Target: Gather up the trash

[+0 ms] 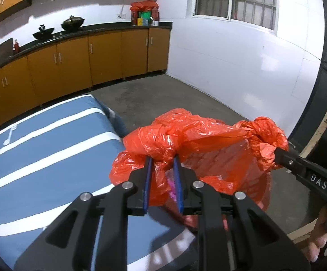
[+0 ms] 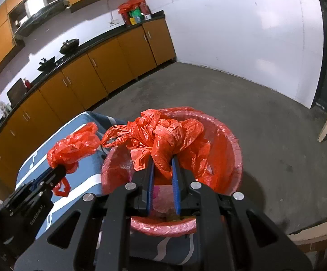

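both grippers (image 1: pixel 162 161) (image 2: pixel 162 161) pinch the red bag (image 2: pixel 163 133), hiding its contents.

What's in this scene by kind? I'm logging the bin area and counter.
Grippers: 2, left and right, each shut on the red bag
Bins: 1
Red bags: 2, one in the bin, one on the counter
Black woks: 2
Total: 7

Dim, flat indoor light, cool cast. Soft glare patches on glossy white wall (image 1: pixel 242 67), 2 o'clock. Barred window (image 1: pixel 235 0) dark at 1 o'clock. Strong fisheye bending, black vignette at corners. Slight softness throughout; crinkled orange plastic bag (image 2: pixel 170 140) shiny.
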Available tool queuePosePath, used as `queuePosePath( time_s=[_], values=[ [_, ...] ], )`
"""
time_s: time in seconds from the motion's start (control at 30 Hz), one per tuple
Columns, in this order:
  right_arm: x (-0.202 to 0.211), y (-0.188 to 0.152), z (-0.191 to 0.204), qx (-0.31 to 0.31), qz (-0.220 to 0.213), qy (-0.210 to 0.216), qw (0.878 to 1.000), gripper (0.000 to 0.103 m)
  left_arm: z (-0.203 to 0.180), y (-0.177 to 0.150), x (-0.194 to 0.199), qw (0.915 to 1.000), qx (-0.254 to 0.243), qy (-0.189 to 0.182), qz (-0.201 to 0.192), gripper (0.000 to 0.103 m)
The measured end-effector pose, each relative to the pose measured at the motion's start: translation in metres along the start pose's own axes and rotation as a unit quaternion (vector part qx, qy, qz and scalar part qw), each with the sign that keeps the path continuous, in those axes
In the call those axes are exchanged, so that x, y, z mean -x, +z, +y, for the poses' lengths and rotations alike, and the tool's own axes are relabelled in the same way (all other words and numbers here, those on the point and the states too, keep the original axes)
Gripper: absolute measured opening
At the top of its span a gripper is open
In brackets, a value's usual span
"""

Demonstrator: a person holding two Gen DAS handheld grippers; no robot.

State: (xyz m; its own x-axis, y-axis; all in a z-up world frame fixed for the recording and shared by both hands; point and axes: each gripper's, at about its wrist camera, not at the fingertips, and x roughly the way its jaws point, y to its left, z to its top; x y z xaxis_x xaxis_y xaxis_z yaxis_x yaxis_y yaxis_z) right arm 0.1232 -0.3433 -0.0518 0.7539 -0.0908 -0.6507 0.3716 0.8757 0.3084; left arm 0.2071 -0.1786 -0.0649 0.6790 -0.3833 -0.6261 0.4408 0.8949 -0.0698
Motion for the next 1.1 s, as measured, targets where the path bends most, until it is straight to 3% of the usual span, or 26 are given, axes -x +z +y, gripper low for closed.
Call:
queuePosePath(
  time_s=[0.53,0.73,0.9,1.0,1.1],
  values=[
    [-0.016,0.023,-0.026,-0.046,-0.002,0.025,0.999,0.017,-0.02,0.001,-0.043,0.9983,-0.004,-0.047,0.036,0.025],
    [-0.019,0.023,-0.03,-0.041,0.003,0.033,0.999,0.036,-0.019,-0.004,-0.049,0.998,0.001,-0.046,0.044,0.042],
    [-0.017,0.021,-0.031,-0.039,0.004,0.028,0.999,0.041,-0.003,-0.009,-0.045,0.9985,0.016,-0.028,0.045,0.054],
    [-0.007,0.017,-0.027,-0.021,-0.01,0.011,1.0,0.06,0.014,-0.01,-0.034,0.999,0.027,-0.008,0.034,0.066],
    [0.004,0.013,-0.02,0.009,-0.025,-0.004,1.0,0.072,0.033,-0.012,-0.015,0.999,0.038,0.017,0.017,0.079]
  ],
)
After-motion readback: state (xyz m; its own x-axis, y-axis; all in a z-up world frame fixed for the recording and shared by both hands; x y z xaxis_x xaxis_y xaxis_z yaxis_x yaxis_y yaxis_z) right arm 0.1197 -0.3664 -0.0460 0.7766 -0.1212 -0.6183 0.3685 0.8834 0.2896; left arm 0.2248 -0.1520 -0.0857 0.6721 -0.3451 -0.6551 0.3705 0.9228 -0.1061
